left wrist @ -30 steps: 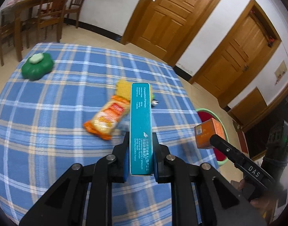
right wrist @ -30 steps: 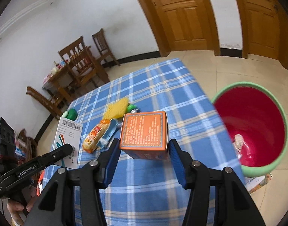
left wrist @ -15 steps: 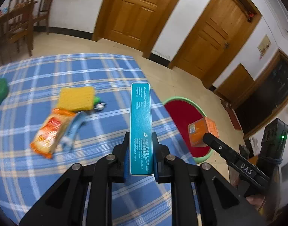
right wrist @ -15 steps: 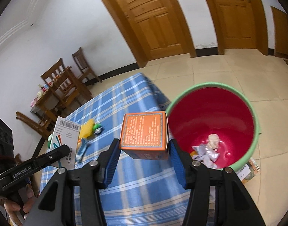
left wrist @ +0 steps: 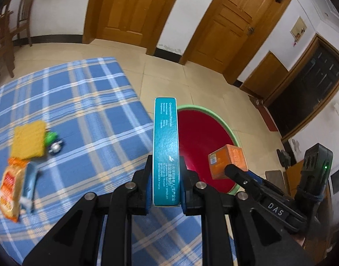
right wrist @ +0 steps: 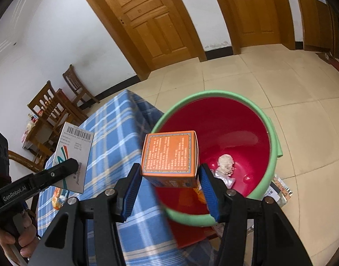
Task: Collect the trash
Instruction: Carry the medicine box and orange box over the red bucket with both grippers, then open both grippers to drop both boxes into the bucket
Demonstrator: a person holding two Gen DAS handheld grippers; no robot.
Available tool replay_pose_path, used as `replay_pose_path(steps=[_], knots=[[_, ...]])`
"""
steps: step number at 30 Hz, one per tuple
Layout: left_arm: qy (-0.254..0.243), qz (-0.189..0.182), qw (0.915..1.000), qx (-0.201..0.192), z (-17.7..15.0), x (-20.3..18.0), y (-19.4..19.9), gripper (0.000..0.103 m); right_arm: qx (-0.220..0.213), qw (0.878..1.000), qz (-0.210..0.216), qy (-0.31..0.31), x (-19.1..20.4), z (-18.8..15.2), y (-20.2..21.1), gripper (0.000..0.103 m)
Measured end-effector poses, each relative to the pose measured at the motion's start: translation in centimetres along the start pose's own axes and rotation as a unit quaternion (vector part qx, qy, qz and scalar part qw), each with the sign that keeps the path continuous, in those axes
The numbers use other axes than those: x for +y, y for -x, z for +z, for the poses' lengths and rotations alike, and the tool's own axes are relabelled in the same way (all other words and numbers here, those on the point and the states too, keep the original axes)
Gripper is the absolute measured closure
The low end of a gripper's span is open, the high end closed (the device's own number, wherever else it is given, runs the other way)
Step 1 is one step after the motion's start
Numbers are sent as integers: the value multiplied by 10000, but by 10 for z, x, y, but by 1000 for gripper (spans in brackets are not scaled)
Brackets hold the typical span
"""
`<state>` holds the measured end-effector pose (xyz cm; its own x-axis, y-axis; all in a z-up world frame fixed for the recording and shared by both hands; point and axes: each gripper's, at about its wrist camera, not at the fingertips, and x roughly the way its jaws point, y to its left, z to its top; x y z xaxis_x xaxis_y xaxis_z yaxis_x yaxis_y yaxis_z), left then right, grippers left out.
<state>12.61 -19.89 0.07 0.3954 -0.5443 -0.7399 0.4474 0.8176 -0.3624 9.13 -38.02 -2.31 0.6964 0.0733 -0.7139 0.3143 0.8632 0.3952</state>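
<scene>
I have one piece of trash in each gripper. My left gripper (left wrist: pixel 166 188) is clamped on a thin teal box (left wrist: pixel 165 146) and holds it up on its edge, over the side of the desk (left wrist: pixel 92 102) near the bin. My right gripper (right wrist: pixel 169 190) is squeezed tight on an orange box (right wrist: pixel 170 155). In the right view that box hangs over the near rim of the red bin with the green rim (right wrist: pixel 273 141), which stands on the floor just beside the desk.

Some trash is already in the bin. I can see a crumpled white wad (right wrist: pixel 224 164) and something shiny next to it at the bottom.

I think the orange box is almost done. It only needs to be let go so it drops in. The teal box comes after that, and it needs to go a bit more to the right to be over the bin.

There is more to do. On the blue checked cloth I see a yellow sponge (left wrist: pixel 28 139), a small green thing (left wrist: pixel 51 136) touching it, and an orange snack bag (left wrist: pixel 11 190) with a blue wrapper (left wrist: pixel 30 184) lying by it. I guess these are trash too, so I am about halfway.
</scene>
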Motion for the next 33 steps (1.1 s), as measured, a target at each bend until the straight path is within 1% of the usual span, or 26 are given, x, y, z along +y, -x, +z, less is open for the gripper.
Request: replay_pose_path(steps=[8, 15, 23, 28, 33], knots=[[-261, -120, 9993, 240, 14, -27, -38, 84, 147, 9992, -117, -345, -33, 5, -16, 45], [-415, -152, 9979, 475, 19, -41, -68, 84, 81, 9986, -87, -506, -53, 9, -16, 45], [-482, -203, 9970, 573, 20, -53, -80, 84, -9, 9983, -74, -586, -63, 9, -7, 45], [-417, -165, 9976, 535, 21, -51, -80, 67, -22, 9980, -58, -632, -66, 10, -6, 45], [-339, -84, 9985, 412, 22, -45, -71, 56, -19, 9981, -38, -620, -64, 10, -7, 45]])
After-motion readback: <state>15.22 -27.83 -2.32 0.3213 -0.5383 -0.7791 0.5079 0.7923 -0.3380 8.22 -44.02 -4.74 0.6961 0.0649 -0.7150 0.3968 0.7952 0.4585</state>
